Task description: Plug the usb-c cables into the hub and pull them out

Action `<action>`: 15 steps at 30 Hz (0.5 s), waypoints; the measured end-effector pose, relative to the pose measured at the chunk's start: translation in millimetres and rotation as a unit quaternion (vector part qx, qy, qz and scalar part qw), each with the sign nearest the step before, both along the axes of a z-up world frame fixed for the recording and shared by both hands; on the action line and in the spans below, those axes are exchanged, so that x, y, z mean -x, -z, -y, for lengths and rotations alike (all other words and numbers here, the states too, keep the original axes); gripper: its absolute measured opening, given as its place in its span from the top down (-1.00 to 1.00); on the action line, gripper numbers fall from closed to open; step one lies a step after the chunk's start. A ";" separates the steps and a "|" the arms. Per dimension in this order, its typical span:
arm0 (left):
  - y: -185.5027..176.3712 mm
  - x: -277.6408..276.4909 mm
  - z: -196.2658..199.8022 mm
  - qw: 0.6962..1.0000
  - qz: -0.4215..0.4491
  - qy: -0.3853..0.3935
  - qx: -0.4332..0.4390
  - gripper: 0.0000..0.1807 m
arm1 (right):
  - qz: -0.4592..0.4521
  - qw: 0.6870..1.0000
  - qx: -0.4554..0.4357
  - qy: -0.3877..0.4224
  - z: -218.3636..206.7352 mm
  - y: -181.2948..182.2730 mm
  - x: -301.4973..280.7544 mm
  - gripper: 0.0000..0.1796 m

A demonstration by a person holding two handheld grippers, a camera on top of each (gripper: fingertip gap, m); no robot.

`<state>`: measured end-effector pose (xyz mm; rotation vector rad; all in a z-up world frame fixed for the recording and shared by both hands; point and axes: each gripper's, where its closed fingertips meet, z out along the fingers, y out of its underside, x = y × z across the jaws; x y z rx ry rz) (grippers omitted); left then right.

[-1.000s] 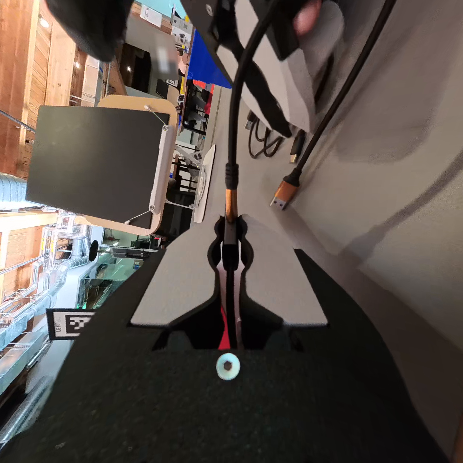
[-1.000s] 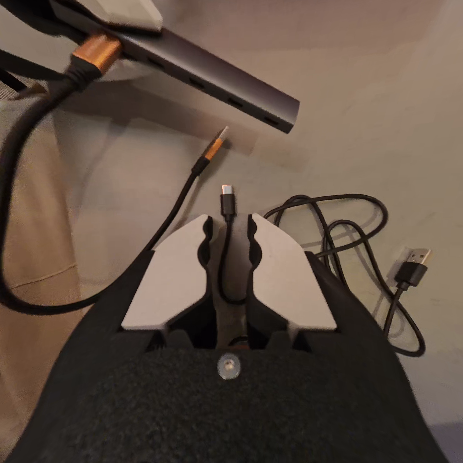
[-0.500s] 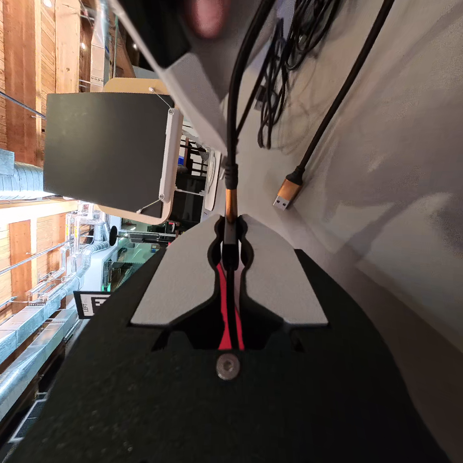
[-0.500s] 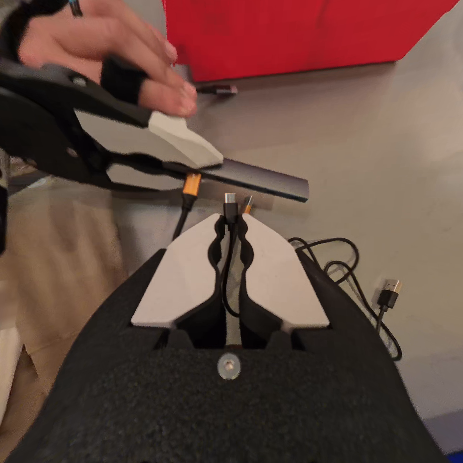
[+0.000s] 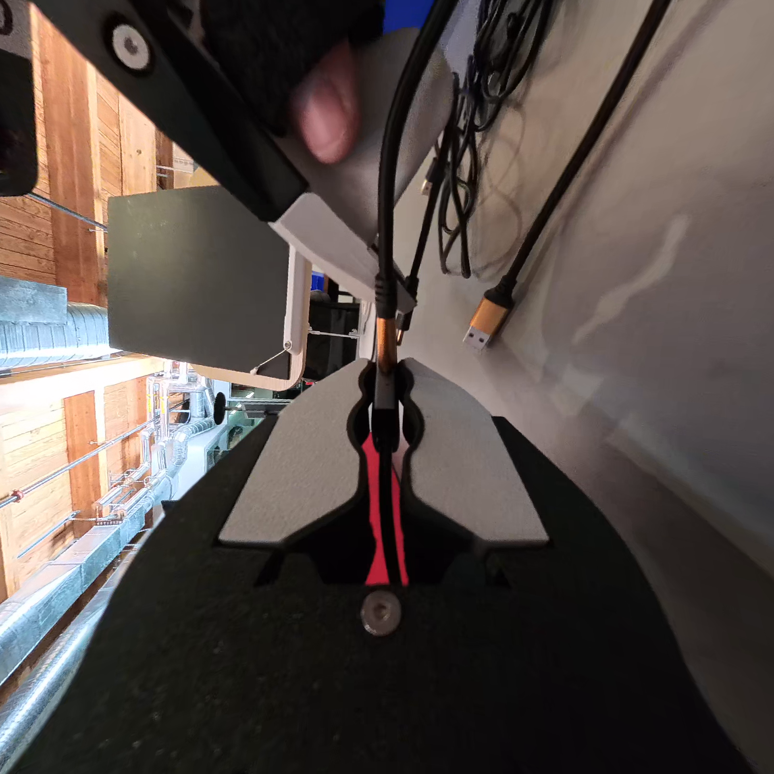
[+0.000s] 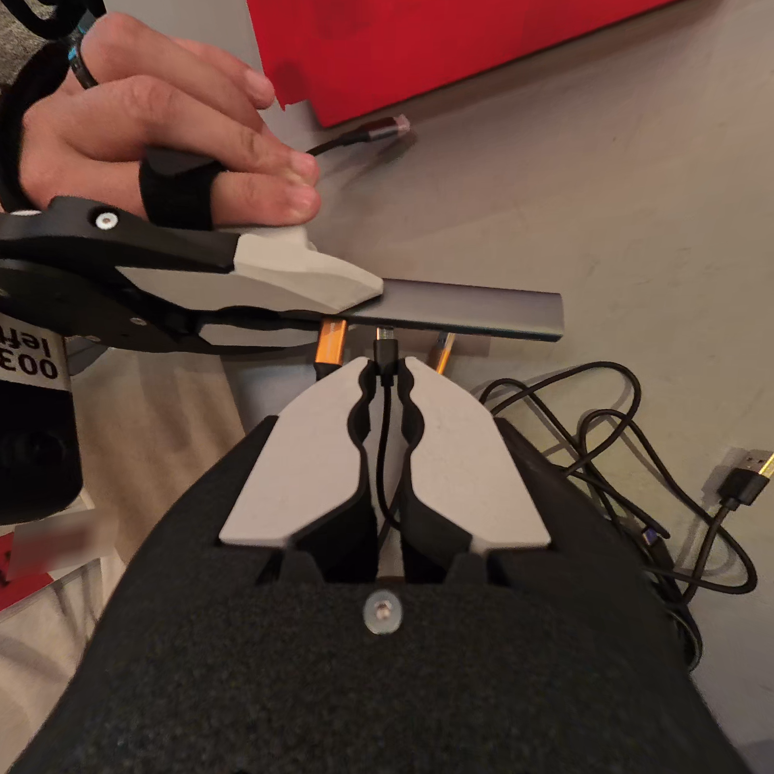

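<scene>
My left gripper (image 5: 385, 366) is shut on the thin grey hub (image 5: 383, 391), held above the table. In the right wrist view it comes in from the left (image 6: 356, 301), gripping one end of the hub (image 6: 460, 310). An orange-collared cable plug (image 6: 331, 347) sits in the hub's near edge and also shows in the left wrist view (image 5: 385, 343). My right gripper (image 6: 385, 364) is shut on a black USB-C plug (image 6: 385, 349). The plug's metal tip touches the hub's near edge beside the orange plug. I cannot tell whether it is in a port.
An orange USB-A plug (image 5: 488, 320) lies loose on the grey table (image 6: 586, 188). A black cable coil with a USB-A plug (image 6: 745, 486) lies at the right. A red box (image 6: 419, 50) and another cable end (image 6: 385, 127) lie behind the hub. A person's hand (image 6: 167, 138) rests on my left gripper. Both grippers' tips are close together, under 4 cm apart.
My right gripper has shut on the black USB-C plug and carried it from the table up to the hub's edge. The hub has come closer and level.
</scene>
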<state>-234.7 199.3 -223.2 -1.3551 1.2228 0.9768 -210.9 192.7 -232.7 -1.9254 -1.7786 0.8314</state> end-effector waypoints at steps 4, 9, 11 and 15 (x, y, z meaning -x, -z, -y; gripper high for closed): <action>0.9 0.5 -0.3 1.000 -0.004 -0.001 0.001 0.90 | 0.002 1.000 -0.001 0.000 -0.2 0.0 -0.8 0.89; 3.8 0.9 -0.8 1.000 -0.006 -0.002 0.007 0.90 | -0.004 1.000 0.001 0.000 1.3 -4.8 0.6 0.89; 3.8 -1.0 -0.7 1.000 -0.008 0.001 0.006 0.90 | -0.001 1.000 0.002 -0.001 1.5 -3.5 0.1 0.89; 6.3 -1.6 -1.4 1.000 -0.012 -0.001 0.010 0.90 | 0.005 1.000 0.007 -0.001 1.4 -0.7 -1.6 0.89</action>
